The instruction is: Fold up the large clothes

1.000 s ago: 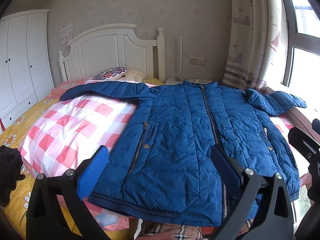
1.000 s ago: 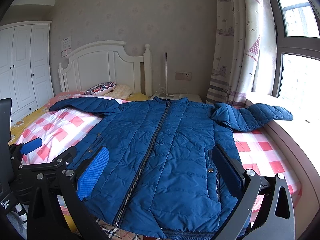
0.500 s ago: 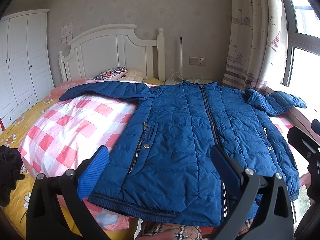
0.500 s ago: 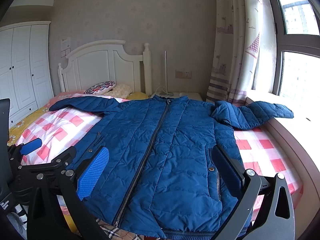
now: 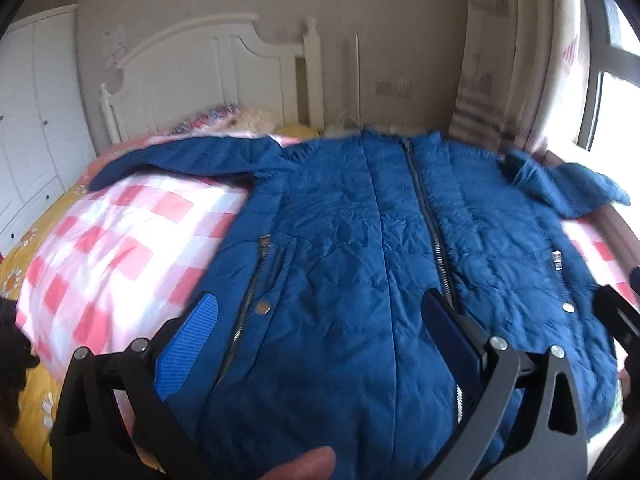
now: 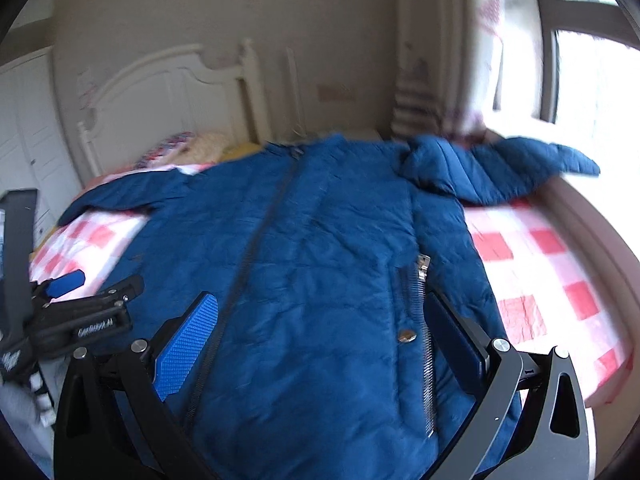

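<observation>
A large blue quilted jacket [image 5: 360, 248] lies zipped and face up on the bed, also in the right wrist view [image 6: 328, 264]. One sleeve [image 5: 188, 156] stretches left over the pink-checked cover. The other sleeve [image 6: 500, 168] reaches right toward the window sill. My left gripper [image 5: 320, 336] is open and empty above the jacket's lower front, left of the zip. My right gripper [image 6: 324, 332] is open and empty above the lower front, near the right pocket zip [image 6: 420, 280]. The left gripper's body shows at the left of the right wrist view [image 6: 76, 316].
The bed has a pink-checked cover [image 5: 120, 240] and a white headboard [image 5: 208, 72] with pillows [image 5: 224, 116]. A white wardrobe [image 5: 32, 112] stands at the left. A curtain [image 6: 432, 60] and window [image 6: 592, 80] are on the right. A dark cloth [image 5: 12, 360] lies at the bed's left edge.
Both grippers have moved forward and tipped down over the jacket's lower front, so it looks nearer and larger. The frames are now blurred. The jacket has not moved.
</observation>
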